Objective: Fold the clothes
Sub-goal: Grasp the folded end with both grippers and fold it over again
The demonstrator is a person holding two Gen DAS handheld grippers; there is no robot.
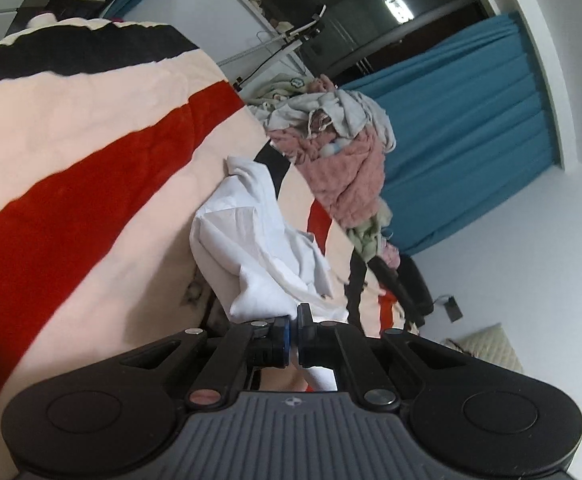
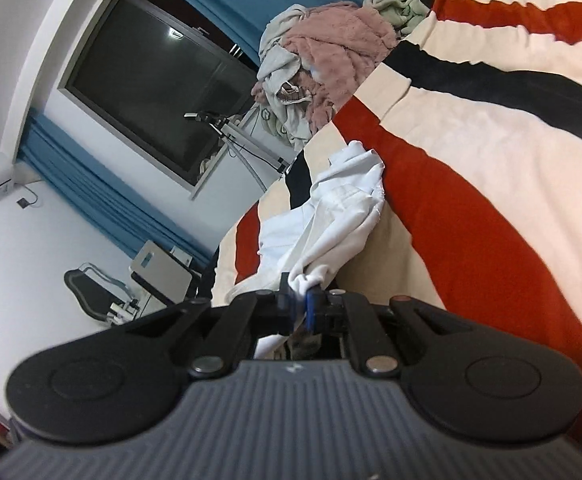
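Lying crumpled on the striped bed point(image 1: 91, 152), just beside the laundry heap point(image 1: 343, 152): white garment point(image 1: 259, 240). Pinched at opposite edges by left hand-held gripper point(image 1: 294, 334) and right hand-held gripper point(image 2: 299, 300), both clamped on cloth. Judged light, limp, best held at corners or hems.

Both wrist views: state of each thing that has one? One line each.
left gripper: shut on white garment
right gripper: shut on white garment
white garment: bunched, unfolded, held at two points, lying on the blanket
striped blanket: spread out under the garment
clothes pile: heaped, unfolded, on the blanket's far edge
blue curtain: drawn aside, dark window exposed
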